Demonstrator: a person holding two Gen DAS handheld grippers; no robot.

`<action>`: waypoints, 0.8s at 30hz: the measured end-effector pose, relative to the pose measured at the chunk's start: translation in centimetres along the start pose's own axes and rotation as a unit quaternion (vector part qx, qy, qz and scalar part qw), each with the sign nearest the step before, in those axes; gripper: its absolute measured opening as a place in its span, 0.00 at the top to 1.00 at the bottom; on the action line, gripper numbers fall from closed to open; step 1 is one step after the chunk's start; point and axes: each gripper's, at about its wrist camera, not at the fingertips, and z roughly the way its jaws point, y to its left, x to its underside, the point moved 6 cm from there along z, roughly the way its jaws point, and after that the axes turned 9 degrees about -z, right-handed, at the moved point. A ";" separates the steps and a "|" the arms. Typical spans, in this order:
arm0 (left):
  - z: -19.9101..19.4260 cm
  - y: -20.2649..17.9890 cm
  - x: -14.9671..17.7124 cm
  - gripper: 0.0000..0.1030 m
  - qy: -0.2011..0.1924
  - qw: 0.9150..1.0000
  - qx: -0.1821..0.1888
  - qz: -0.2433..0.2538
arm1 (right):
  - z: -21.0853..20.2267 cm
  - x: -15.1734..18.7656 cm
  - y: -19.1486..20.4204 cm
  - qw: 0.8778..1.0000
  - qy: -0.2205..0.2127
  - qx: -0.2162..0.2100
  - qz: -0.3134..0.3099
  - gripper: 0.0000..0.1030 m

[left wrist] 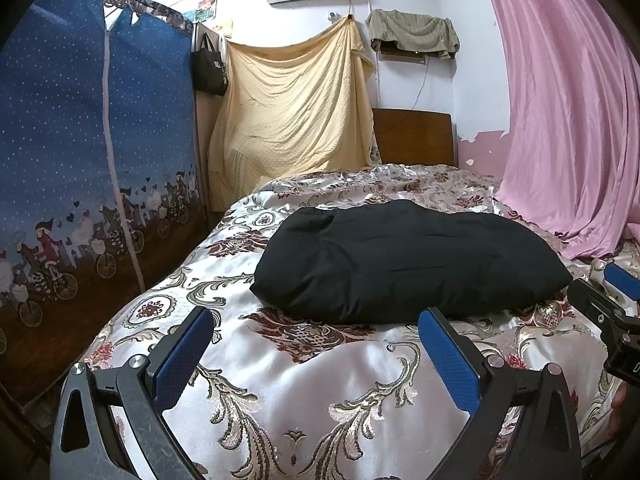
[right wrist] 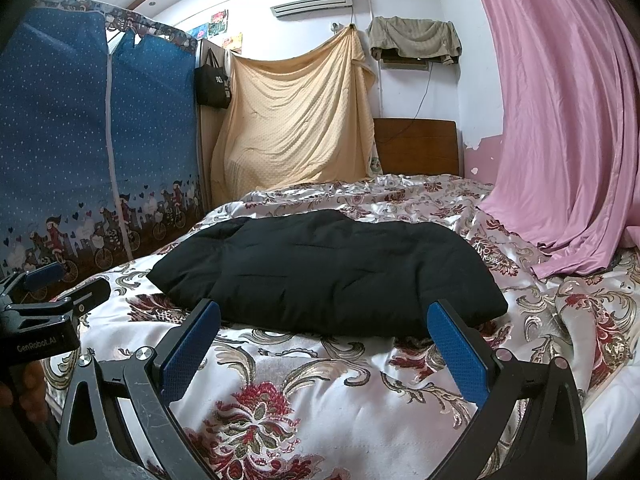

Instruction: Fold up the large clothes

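Observation:
A black padded garment [left wrist: 404,260] lies folded in a compact bundle on the floral satin bedspread [left wrist: 320,400]. It also shows in the right wrist view [right wrist: 332,272]. My left gripper [left wrist: 316,320] is open and empty, just short of the bundle's near edge. My right gripper [right wrist: 324,312] is open and empty, its fingertips [right wrist: 444,316] at the bundle's near edge. Each gripper shows at the side of the other's view, the right one [left wrist: 612,292] and the left one [right wrist: 52,284].
A blue fabric wardrobe [left wrist: 80,160] stands along the bed's left side. A pink curtain [left wrist: 572,120] hangs at the right and drapes onto the bed. A yellow sheet [left wrist: 296,120] and a wooden headboard [left wrist: 412,136] are at the far end.

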 end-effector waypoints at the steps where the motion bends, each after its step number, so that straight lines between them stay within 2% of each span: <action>1: 0.0 0.0 0.0 0.00 0.000 1.000 0.000 0.000 | -0.1 0.2 0.0 1.000 0.000 0.000 0.000 0.01; 24: 0.4 0.4 0.1 0.00 0.005 1.000 0.003 0.000 | 0.0 0.2 0.2 1.000 0.002 -0.001 0.000 0.01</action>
